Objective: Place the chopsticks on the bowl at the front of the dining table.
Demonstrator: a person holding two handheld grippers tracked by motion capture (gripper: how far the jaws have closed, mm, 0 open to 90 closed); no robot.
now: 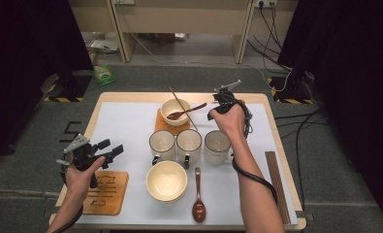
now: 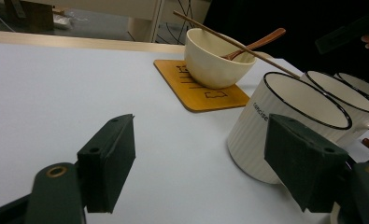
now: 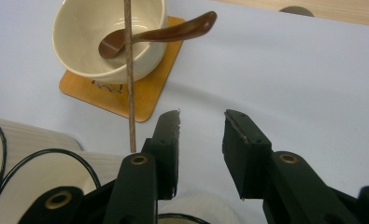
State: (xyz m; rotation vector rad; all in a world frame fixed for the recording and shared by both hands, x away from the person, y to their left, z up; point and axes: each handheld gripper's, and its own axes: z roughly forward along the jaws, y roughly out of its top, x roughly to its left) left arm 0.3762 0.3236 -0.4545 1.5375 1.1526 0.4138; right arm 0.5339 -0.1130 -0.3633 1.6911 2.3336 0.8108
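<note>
Right gripper view, right tool (image 3: 202,122) parted and empty, near glossy round bowl (image 3: 109,37), slim wooden chopstick (image 3: 129,74).

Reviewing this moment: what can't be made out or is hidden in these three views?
- Printed word on the nearest mug: left gripper view, blurred and partly cut off by the mug's curve.
- Bottoms of the three mugs: right gripper view, hidden by the right gripper and the lower edge.
- Pattern on the far coaster: mostly covered by the bowl.
- Green packet on the floor: high view, too small to read.
</note>
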